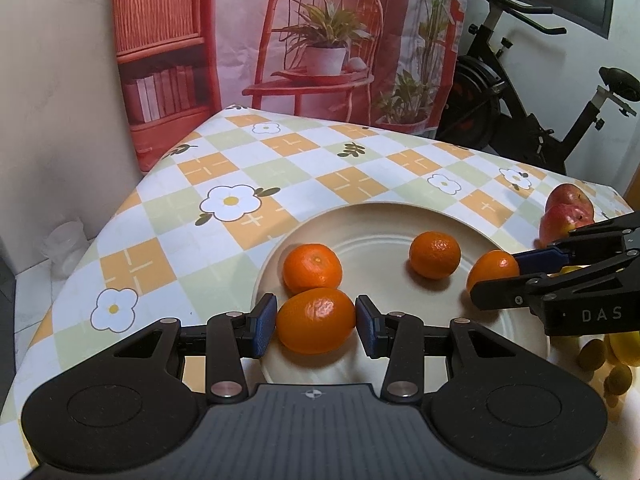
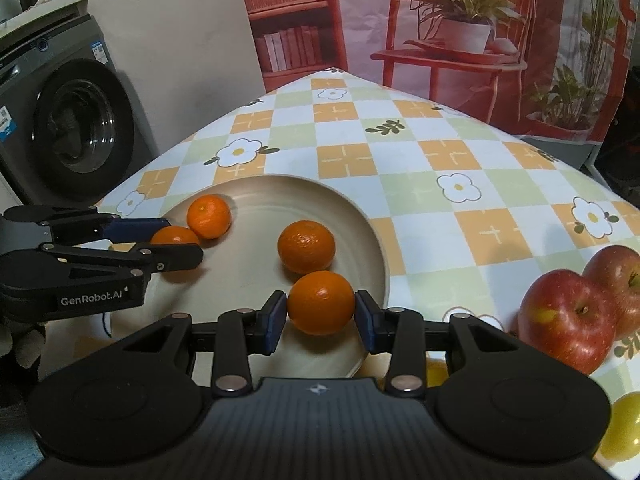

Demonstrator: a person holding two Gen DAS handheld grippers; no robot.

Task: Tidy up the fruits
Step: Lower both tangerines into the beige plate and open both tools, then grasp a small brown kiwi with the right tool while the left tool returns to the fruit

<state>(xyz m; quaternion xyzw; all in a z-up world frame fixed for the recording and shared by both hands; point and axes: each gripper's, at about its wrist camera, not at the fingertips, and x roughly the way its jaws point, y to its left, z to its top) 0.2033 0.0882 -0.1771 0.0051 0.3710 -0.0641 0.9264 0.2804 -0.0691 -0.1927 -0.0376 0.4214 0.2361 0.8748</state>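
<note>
Oranges are being gathered on the cream plate (image 1: 400,216), and both tongs are working over it at once. Left tongs (image 1: 316,322) are clamping the elongated orange (image 1: 314,320) at the plate's near rim, blue pads pressing on either side of it; it is sitting just in front of, and apparently touching, a rounder orange (image 1: 313,268). Right tongs (image 2: 321,314) are gripping a round orange (image 2: 321,302) over the plate's opposite near edge, close beside a loose orange (image 2: 306,246) lying in the dish. Whether either held fruit is already resting on the plate or hanging slightly above it, I cannot tell.

By my reading, the step in hand is setting down: two oranges are being delivered to join the two already lying there. Next, each pair of tongs is going to need to widen and back away without nudging the neighbouring fruit, since round oranges roll easily on a smooth dish. Two red apples (image 2: 568,316) and some yellow fruit (image 2: 624,432) are waiting on the checked surface (image 2: 400,152) off to the right, not yet sorted.
</note>
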